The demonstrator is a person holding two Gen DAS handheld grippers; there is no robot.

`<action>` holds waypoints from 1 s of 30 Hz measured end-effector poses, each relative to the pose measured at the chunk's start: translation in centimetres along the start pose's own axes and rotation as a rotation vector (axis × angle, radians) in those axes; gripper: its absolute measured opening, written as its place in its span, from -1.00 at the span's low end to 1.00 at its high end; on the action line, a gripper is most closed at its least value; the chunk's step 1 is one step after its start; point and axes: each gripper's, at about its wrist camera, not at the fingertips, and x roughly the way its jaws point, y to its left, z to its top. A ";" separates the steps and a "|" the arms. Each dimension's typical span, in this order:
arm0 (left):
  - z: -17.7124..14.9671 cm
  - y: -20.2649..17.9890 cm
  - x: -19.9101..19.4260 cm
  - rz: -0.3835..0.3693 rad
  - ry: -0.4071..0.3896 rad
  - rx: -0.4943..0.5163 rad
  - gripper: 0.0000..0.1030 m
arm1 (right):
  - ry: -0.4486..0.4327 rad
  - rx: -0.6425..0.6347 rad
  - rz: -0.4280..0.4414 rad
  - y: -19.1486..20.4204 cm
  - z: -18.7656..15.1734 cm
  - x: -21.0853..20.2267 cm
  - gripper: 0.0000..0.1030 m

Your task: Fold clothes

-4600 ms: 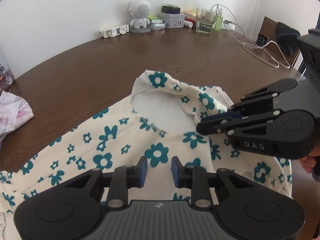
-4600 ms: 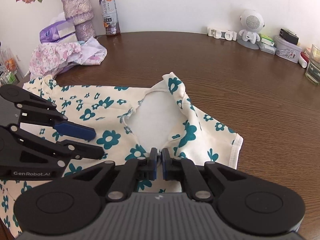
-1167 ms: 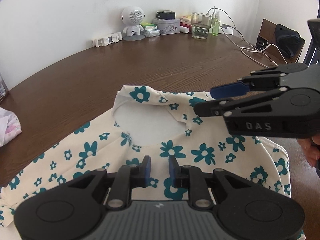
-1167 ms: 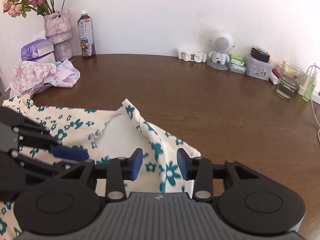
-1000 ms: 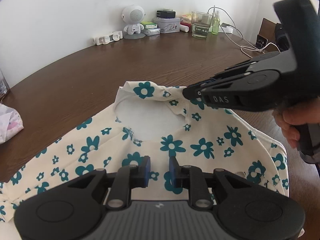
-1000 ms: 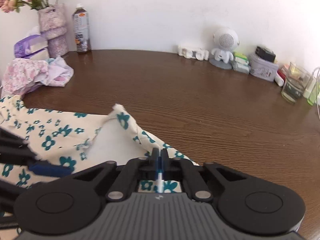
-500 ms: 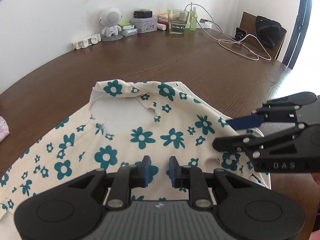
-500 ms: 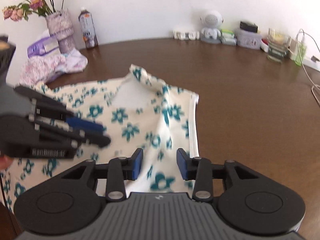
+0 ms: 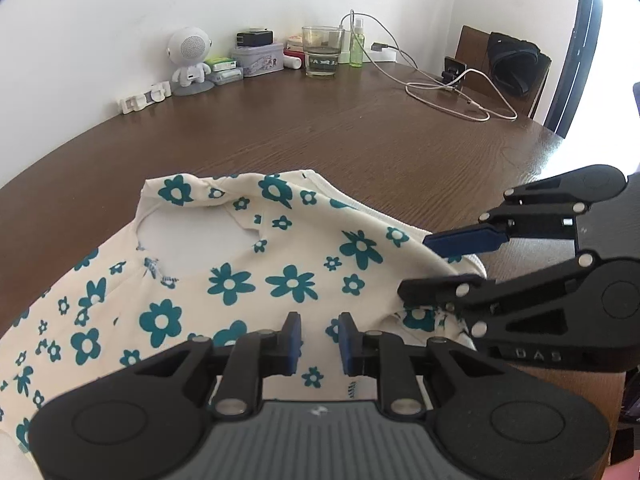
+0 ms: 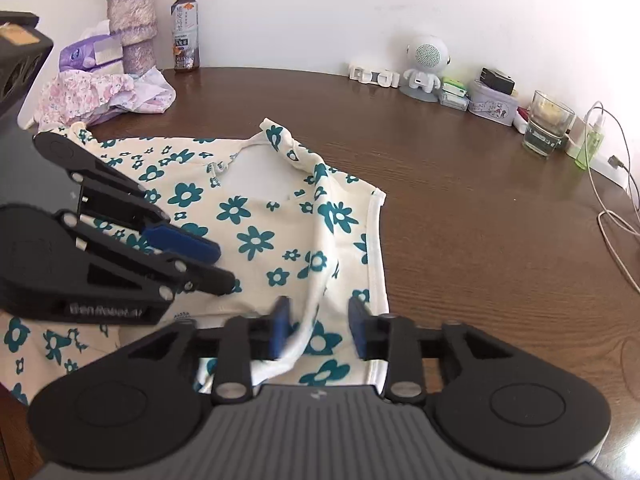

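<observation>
1. The task's thing is a cream top printed with teal flowers, lying spread on the brown wooden tabletop. Its neckline opening points toward the wall, and its right side is already turned in over the body, leaving a straight white-hemmed edge along the bare wood.

2. The fabric looks thin, light and entirely limp. It lies in soft ridges and shows no stiffness, so it will likely sag from any single pinch point and drag the rest behind it. Nothing about it is fragile. It may slide easily on the smooth wood.

3. The right gripper hovers low over the near end of the folded side. Its jaws are wide apart and hold nothing, with a raised white fold of cloth lying between them. That ridge or the hemmed edge beside it looks like the natural place to pinch, since several layers stack there.

4. The left gripper hangs above the middle of the garment, its jaws narrowly apart and empty. In the left wrist view the right gripper's blue pads sit at the cloth's right border.

5. A two-point hold along one edge would probably keep the fold straight, as a single grasp would let the loose cloth bunch.

6. A pink floral garment lies crumpled at the far left, well apart.
</observation>
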 end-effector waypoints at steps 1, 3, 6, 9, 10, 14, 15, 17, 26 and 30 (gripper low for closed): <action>0.1 -0.1 -0.2 -0.003 -0.006 0.003 -0.65 | 0.001 0.008 0.004 -0.1 -0.3 0.1 -0.40; 0.3 -0.4 -0.5 -0.010 -0.019 0.010 -0.65 | 0.006 0.020 0.011 -0.3 -0.7 0.3 -0.75; 0.4 -0.7 -0.1 -0.007 -0.009 0.020 -0.65 | 0.001 0.027 0.021 -0.6 -0.8 0.4 -0.86; 0.2 -0.8 0.9 0.015 0.011 0.033 -0.64 | -0.020 0.045 0.035 -0.8 -0.4 -0.4 -0.86; 0.1 -0.8 1.0 0.018 -0.002 0.039 -0.63 | -0.030 0.057 0.043 -0.9 -0.3 -0.8 -0.85; 0.2 -0.2 0.5 -0.001 0.002 0.005 -0.64 | -0.042 0.100 0.098 -1.1 -0.7 -2.0 -0.81; 0.2 -0.1 0.2 -0.005 0.001 0.001 -0.64 | -0.036 0.098 0.096 -1.0 -0.9 -2.0 -0.81; 0.1 0.1 -0.9 -0.008 -0.006 0.002 -0.64 | -0.024 0.116 0.089 -1.1 -1.5 -1.4 -0.81; -2.2 1.5 -3.6 -0.010 0.039 0.004 -0.64 | -0.105 0.181 0.106 -1.5 -2.5 -4.7 -0.62; -3.4 1.2 -2.8 0.005 0.040 0.020 -0.60 | -0.103 0.198 0.120 -0.9 -3.5 -5.7 -0.54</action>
